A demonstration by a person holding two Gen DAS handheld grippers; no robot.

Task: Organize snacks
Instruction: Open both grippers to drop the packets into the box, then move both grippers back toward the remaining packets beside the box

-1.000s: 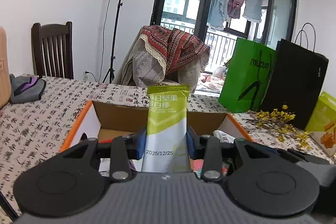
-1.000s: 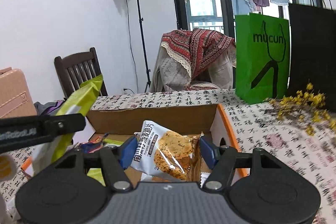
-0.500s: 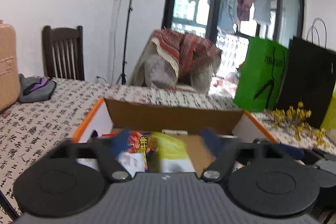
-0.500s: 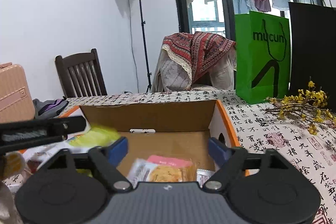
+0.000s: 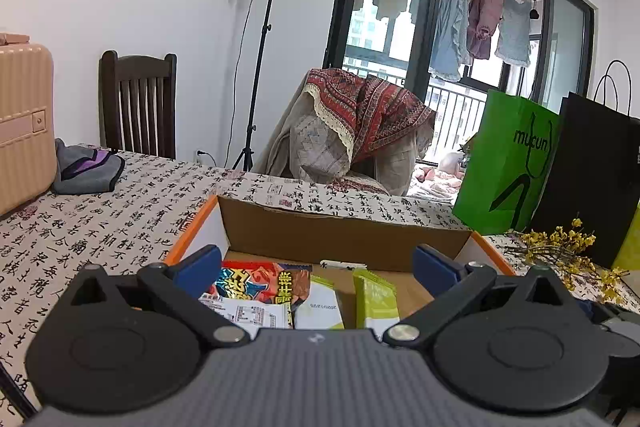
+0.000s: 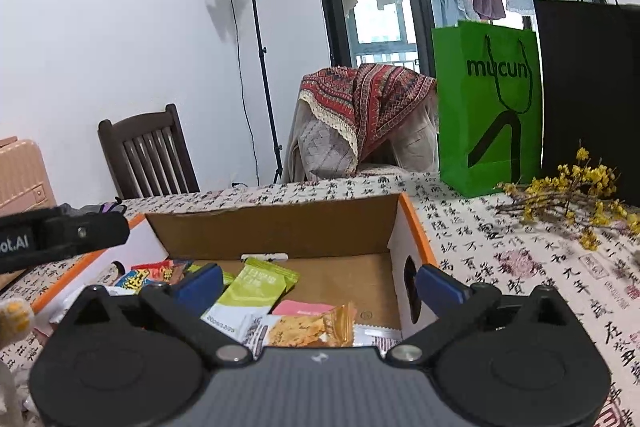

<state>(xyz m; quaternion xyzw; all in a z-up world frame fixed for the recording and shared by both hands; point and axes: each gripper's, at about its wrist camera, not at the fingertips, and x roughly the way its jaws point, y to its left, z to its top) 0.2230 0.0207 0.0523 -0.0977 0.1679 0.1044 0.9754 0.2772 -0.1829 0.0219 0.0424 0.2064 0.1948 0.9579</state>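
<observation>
An open cardboard box (image 5: 340, 235) with orange edges lies on the calligraphy-print tablecloth. My left gripper (image 5: 318, 263) hovers over its near side, jaws opening wide, nothing between the pads. Below it lie a green nut bar (image 5: 320, 303), a second green packet (image 5: 376, 301) and a red snack bag (image 5: 260, 281). My right gripper (image 6: 320, 281) hangs over the same box (image 6: 280, 231), jaws also opening and empty. Under it rest a cookie packet (image 6: 304, 327), a pink packet (image 6: 304, 307) and the green bar (image 6: 256, 287). The left gripper (image 6: 64, 233) shows at the left edge.
A green paper bag (image 5: 508, 167) and a black bag (image 5: 592, 179) stand at the table's back right, with yellow flower sprigs (image 6: 572, 195) in front. A beige suitcase (image 5: 24, 123) and grey pouch (image 5: 88, 167) sit far left. A chair and light stand are behind.
Both grippers have opened wide. The left let go of the green bar and the right let go of the cookie packet; both now lie in the box.
</observation>
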